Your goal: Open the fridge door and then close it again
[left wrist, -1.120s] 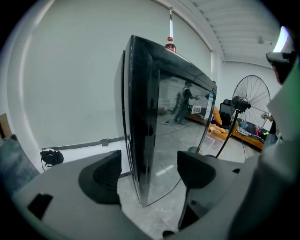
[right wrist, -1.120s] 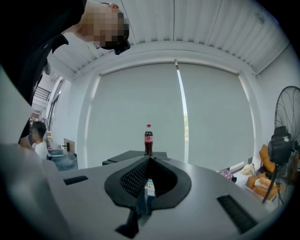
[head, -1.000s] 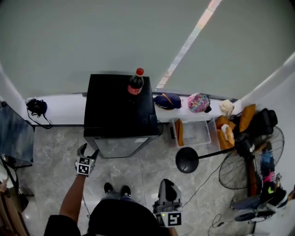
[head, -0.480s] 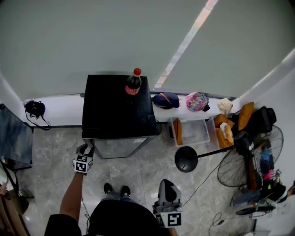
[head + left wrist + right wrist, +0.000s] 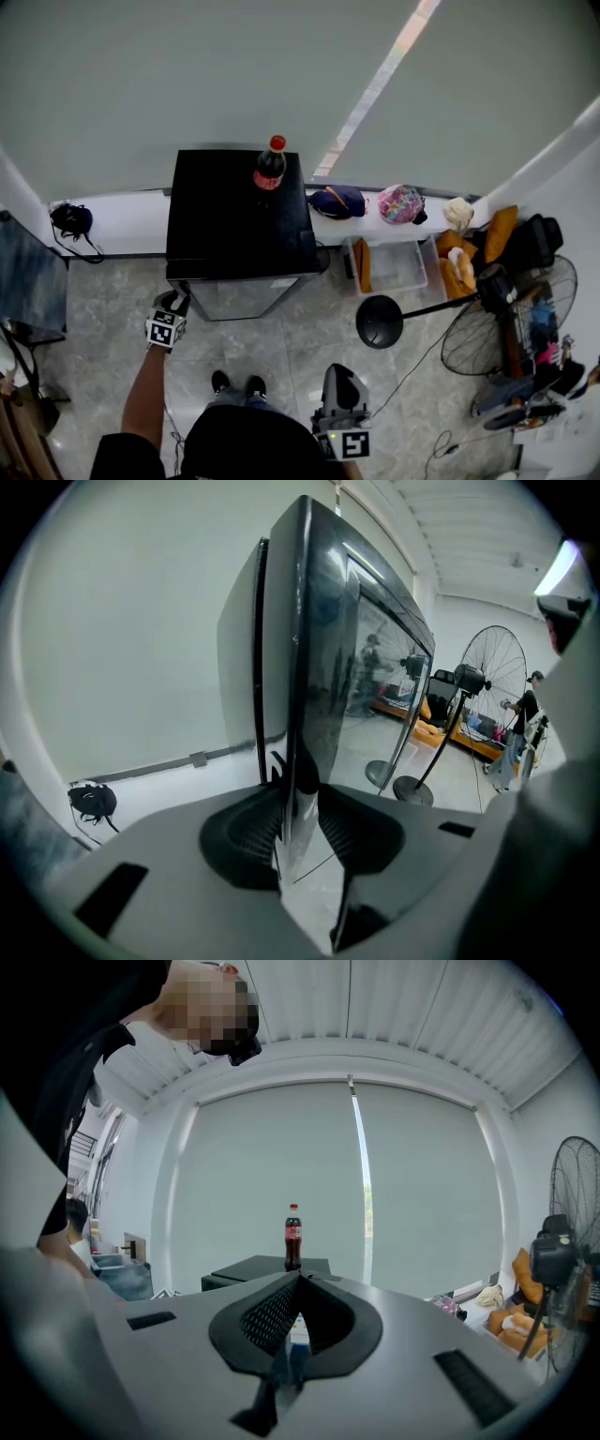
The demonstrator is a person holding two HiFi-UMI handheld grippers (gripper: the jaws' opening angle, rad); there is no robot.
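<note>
Jaws of our left gripper (image 5: 300, 803) are closing round the near-left edge of the fridge door (image 5: 323, 667), readying us to pull it open (right gripper (image 5: 298, 1283), pinched shut, is idling).

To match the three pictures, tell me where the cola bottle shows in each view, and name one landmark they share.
Head view: the cola bottle stands upright at the back of the black fridge top, left of centre.
Left gripper view: not in it; only the fridge's side and door edge show.
Right gripper view: the bottle stands at the picture's centre, on the fridge top.
Shared landmark: the black fridge, in all three.
</note>
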